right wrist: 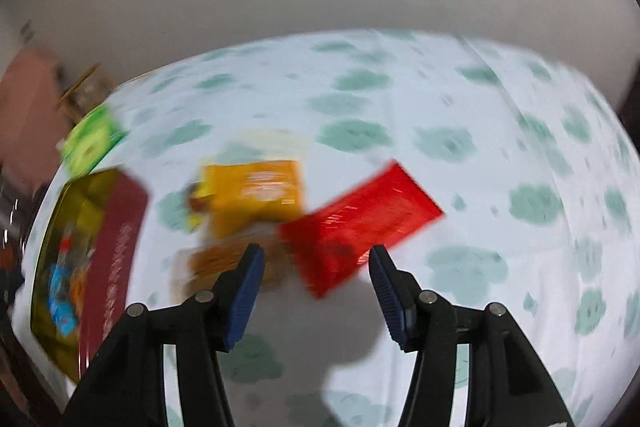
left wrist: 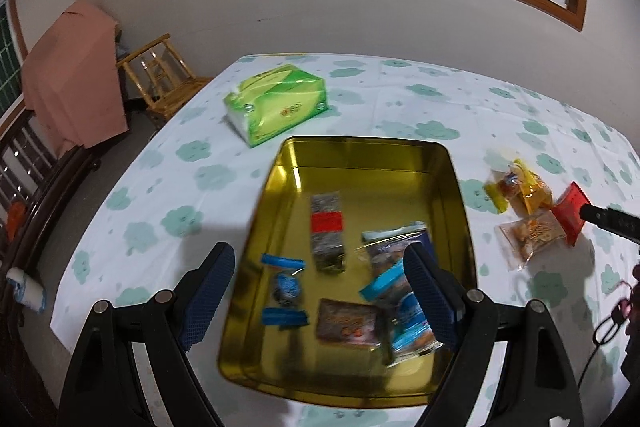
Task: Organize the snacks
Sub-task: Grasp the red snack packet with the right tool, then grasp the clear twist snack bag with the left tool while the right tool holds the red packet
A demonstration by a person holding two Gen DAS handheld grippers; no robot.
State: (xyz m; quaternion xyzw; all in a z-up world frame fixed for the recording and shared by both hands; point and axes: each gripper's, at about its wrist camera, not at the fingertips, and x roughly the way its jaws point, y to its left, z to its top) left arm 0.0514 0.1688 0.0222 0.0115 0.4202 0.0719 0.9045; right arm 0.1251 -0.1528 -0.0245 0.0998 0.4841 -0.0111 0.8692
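On the surface [left wrist: 168, 163], the tin [left wrist: 460, 195] holds snack packets [left wrist: 328, 227]; tissue pack [left wrist: 276, 105] at eleven o'clock, loose snacks [left wrist: 528, 211] at three.

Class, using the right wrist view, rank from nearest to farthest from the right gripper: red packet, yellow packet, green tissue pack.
1. Red packet, just ahead of the right gripper.
2. Yellow packet, beyond, left.
3. Green tissue pack, far left.

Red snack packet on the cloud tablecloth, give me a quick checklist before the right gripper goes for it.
1. Right gripper jaws apart, nothing between them: ok.
2. Flat red snack packet just ahead of the fingertips, lying free on the tablecloth: ok.
3. Packet clear of the yellow packet: cannot tell, blurred.
4. Gold rectangular tin has bare floor left: ok.
5. Left gripper open, hanging over the tin: not ok, may block the drop.
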